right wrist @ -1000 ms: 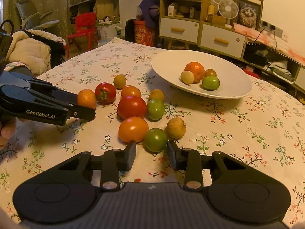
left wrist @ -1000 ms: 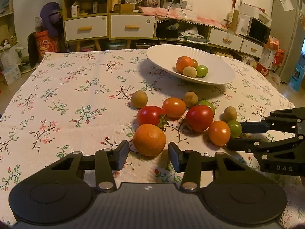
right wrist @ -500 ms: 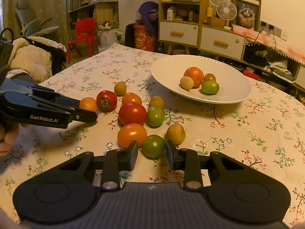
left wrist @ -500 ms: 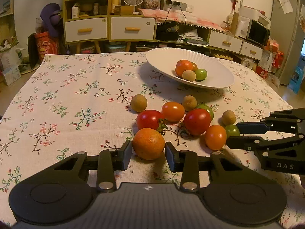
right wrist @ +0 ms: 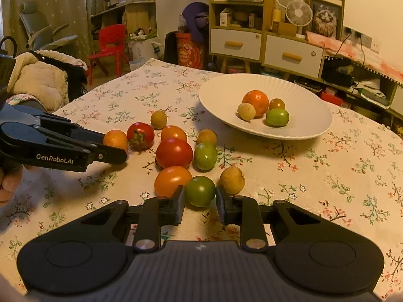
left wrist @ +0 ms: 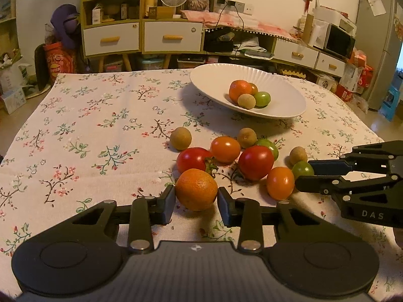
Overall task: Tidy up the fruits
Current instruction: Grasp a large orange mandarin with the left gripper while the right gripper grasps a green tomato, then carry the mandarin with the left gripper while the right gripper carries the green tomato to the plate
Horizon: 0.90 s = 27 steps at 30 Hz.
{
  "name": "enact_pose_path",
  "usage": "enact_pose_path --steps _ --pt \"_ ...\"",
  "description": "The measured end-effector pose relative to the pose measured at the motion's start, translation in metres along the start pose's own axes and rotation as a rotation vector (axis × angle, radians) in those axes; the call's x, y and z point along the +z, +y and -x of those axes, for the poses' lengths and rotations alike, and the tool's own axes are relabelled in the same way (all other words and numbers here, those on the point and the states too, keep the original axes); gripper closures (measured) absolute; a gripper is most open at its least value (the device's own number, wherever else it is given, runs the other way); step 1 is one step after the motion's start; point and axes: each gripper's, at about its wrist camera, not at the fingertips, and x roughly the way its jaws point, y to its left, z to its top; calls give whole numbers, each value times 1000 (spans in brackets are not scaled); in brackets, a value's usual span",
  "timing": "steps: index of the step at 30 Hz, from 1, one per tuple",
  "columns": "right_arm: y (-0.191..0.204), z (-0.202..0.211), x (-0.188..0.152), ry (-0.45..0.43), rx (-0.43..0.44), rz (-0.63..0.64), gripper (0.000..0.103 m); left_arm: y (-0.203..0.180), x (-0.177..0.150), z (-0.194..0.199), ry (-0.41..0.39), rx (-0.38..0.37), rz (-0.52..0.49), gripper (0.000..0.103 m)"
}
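Note:
A white plate at the back of the flowered table holds several fruits; it also shows in the right wrist view. Loose tomatoes and small brown fruits lie in front of it. My left gripper is shut on an orange mandarin resting on the cloth. My right gripper is shut on a small green tomato, between an orange tomato and a brown fruit. In the left wrist view the right gripper reaches in from the right at the green tomato.
Red tomatoes, an orange tomato and a green one crowd the middle of the table. Cabinets, a fridge and a red chair stand beyond the table edges.
Both grippers moved forward and closed: the left one onto the mandarin, the right one onto the green tomato. Both fruits still rest on the cloth.

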Motion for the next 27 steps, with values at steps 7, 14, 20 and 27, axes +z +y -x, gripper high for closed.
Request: enact_pose_path --steps 7,14,20,27 --pt "-3 5 8 -17 3 -16 80 -3 6 6 -12 -7 -12 65" --pt "-11 8 15 -24 10 -61 80 -8 12 11 -23 -26 -17 65" --pt "-16 16 31 -85 4 -64 80 -19 20 11 -35 -58 -8 65" --pt "-28 15 42 -122 -42 -35 80 -40 36 9 -60 -92 -21 65"
